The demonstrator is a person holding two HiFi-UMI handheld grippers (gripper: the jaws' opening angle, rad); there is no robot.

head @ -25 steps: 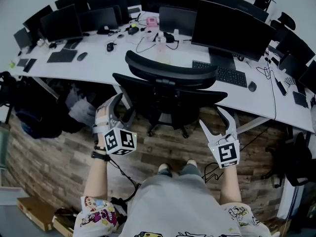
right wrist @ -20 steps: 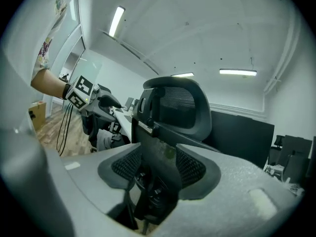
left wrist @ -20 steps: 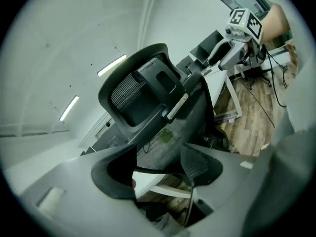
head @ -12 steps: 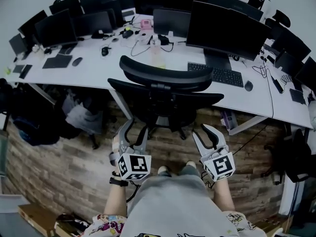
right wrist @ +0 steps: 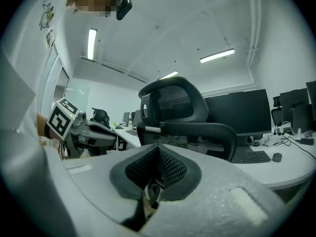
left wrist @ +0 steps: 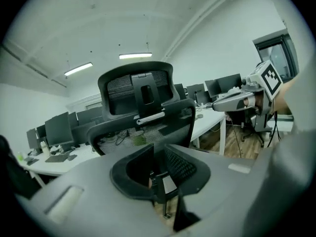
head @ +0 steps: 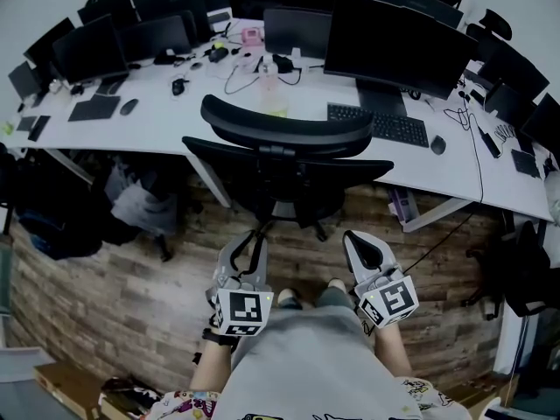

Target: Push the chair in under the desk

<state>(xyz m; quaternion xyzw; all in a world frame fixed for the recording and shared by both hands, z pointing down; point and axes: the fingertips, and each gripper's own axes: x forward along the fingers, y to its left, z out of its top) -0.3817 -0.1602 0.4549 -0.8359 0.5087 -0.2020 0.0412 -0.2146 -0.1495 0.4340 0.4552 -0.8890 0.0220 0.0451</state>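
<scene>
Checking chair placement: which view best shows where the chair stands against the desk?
The head view: the chair and the desk edge both show from above. Both gripper views show only its headrest and backrest from behind.

left gripper (head: 248, 238) just closing, narrow gap, empty, right gripper (head: 353, 239) shut

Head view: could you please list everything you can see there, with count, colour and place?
office chair: one, black, centre, in front of the desk
desk: one, white, curving across the top
monitors: several, black, along the desk
keyboards: at least two, black, on the desk
floor: one, brown wood pattern, below the desk
left hand-held gripper: one, grey, bottom centre-left, jaws just been closing, narrow gap, empty
right hand-held gripper: one, grey, bottom centre-right, shut, empty
</scene>
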